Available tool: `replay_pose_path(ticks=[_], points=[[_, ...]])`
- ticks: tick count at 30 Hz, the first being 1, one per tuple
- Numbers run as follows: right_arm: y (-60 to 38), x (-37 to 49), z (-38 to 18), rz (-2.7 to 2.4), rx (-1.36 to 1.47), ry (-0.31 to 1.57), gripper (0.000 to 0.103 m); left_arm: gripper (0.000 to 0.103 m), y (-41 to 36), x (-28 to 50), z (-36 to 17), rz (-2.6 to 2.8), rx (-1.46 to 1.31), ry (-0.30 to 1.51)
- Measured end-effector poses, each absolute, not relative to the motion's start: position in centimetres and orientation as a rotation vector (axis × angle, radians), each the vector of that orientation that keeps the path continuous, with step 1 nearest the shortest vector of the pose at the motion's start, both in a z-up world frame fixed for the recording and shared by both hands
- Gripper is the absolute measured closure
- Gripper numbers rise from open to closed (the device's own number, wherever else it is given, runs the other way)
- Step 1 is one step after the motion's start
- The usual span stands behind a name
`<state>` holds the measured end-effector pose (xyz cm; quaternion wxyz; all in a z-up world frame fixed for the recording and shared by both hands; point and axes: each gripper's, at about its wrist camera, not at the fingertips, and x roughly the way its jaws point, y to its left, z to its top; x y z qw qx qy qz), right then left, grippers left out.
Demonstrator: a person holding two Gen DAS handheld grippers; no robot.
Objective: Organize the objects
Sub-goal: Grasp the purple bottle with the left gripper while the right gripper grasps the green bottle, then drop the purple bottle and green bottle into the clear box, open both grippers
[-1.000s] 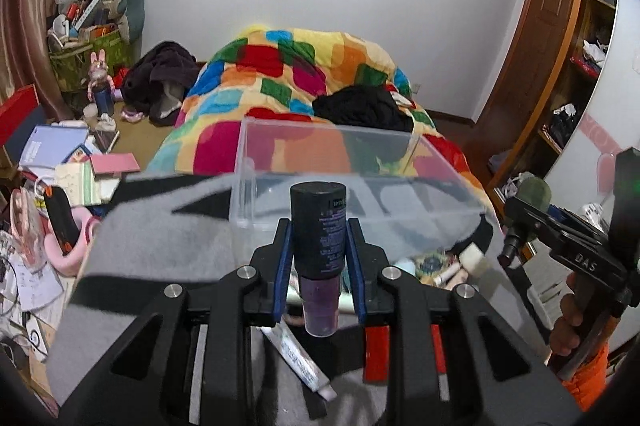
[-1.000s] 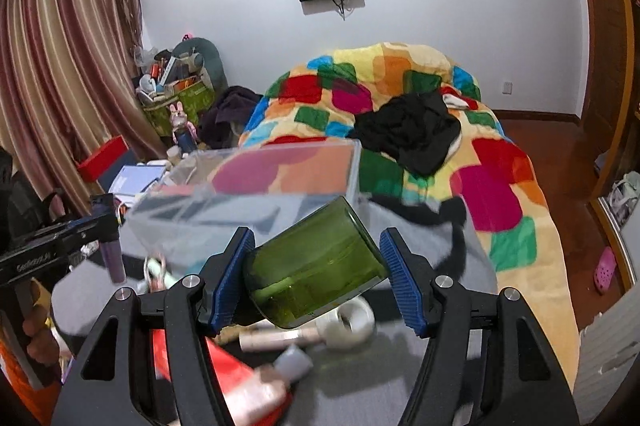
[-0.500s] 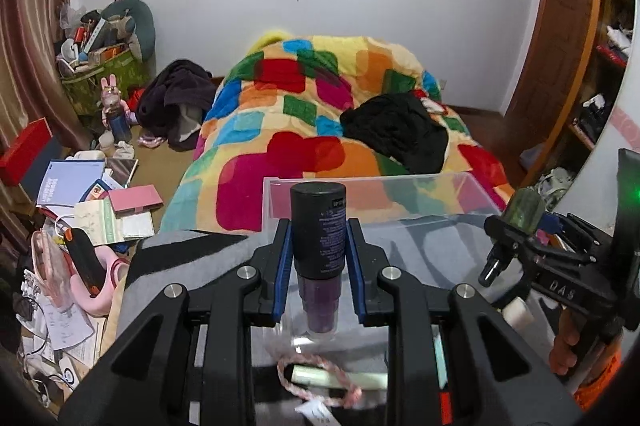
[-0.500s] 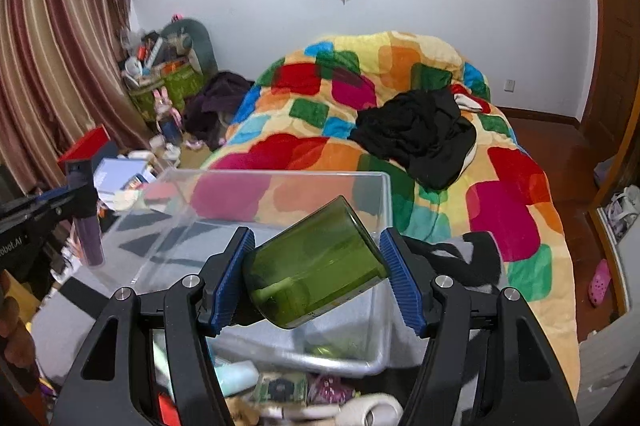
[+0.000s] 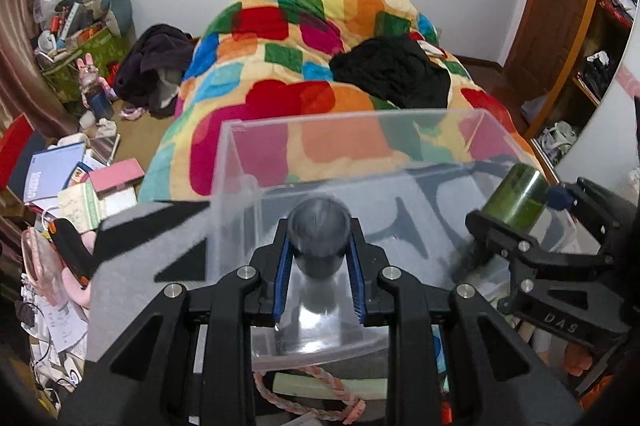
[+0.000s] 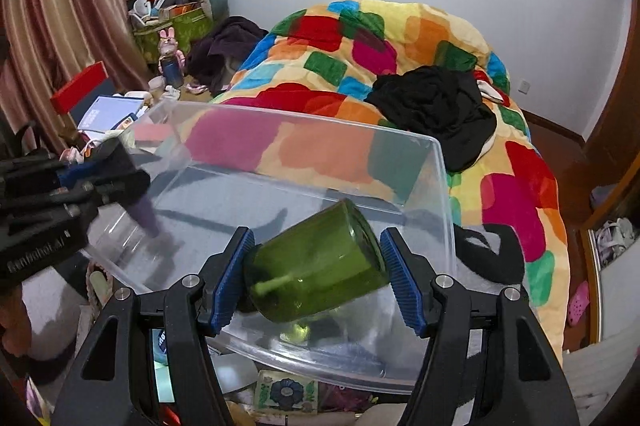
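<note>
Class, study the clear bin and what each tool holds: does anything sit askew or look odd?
The green jar lies tilted on its side in the right tool over the clear bin. The dark bottle leans forward in the left tool, its cap facing the camera. Nothing looks spilled or broken.

Both grippers are held out side by side, pointing the same way and tipped downward. The left gripper (image 5: 319, 268) has its blue-padded jaws closed tight on a dark-capped bottle (image 5: 319, 240) that stands upright between them. Just to its right, the right gripper (image 6: 316, 276) has its jaws set much wider, clamped on a green glass jar (image 6: 316, 268) lying tilted across the gap. A bit of the person's right hand (image 5: 576, 362) shows under that gripper's handle.
</note>
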<state>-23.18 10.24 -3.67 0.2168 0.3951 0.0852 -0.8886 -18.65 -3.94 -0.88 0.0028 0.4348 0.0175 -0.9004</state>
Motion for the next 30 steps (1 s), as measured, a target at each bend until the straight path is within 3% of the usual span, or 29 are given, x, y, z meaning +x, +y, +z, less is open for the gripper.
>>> replay_pose_path(ticks=[8, 12, 16, 21, 26, 30], points=[[10.9, -23.1, -3.4, -2.448, 1.12, 0.206, 0.038, 0.077, -3.8, -17.4, -0.4, -2.858, 1.356, 0.075], [11.0, -22.1, -2.8, -2.452, 1.087, 0.222, 0.037, 0.064, -3.8, -16.2, 0.4, -2.881, 1.325, 0.069], [12.1, -20.9, -1.7, -2.454, 1.04, 0.198, 0.031, 0.06, -4.0, -14.6, 1.1, -2.898, 1.279, 0.059], [14.0, -19.3, -0.9, -2.495, 1.001, 0.174, 0.025, 0.041, -4.2, -11.9, 2.1, -2.915, 1.178, 0.047], [16.5, -18.3, -0.9, -2.51, 1.012, 0.133, 0.023, 0.032, -4.1, -9.4, 2.2, -2.923, 1.148, 0.016], [18.5, -17.7, -1.4, -2.521, 1.041, 0.092, 0.023, 0.031, -4.1, -8.1, 1.1, -2.926, 1.195, 0.034]])
